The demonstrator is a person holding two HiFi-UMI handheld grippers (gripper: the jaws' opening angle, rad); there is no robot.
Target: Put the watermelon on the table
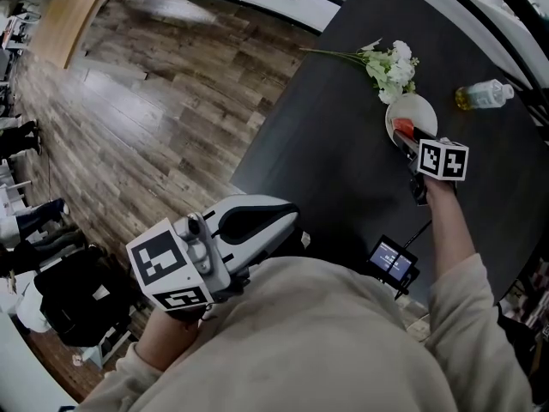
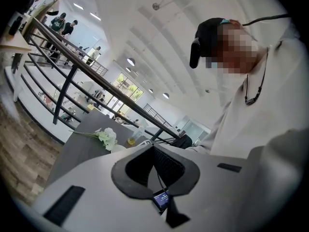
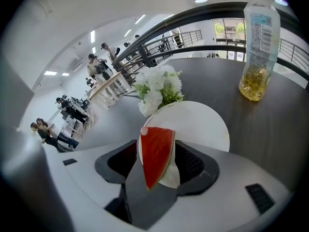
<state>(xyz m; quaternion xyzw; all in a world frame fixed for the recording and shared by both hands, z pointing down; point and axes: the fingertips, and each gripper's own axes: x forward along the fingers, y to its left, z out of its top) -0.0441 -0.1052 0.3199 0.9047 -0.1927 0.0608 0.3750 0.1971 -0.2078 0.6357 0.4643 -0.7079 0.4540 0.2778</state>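
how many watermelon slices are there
1. The watermelon slice stands between the right gripper's open jaws, over the white plate. The gripper hides part of the plate, so more could be hidden.

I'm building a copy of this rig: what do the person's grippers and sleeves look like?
Both the left gripper and right gripper have smooth white shells with black ribbed pads inside the jaws. Each carries a white cube with black square markers. The sleeves are cream.
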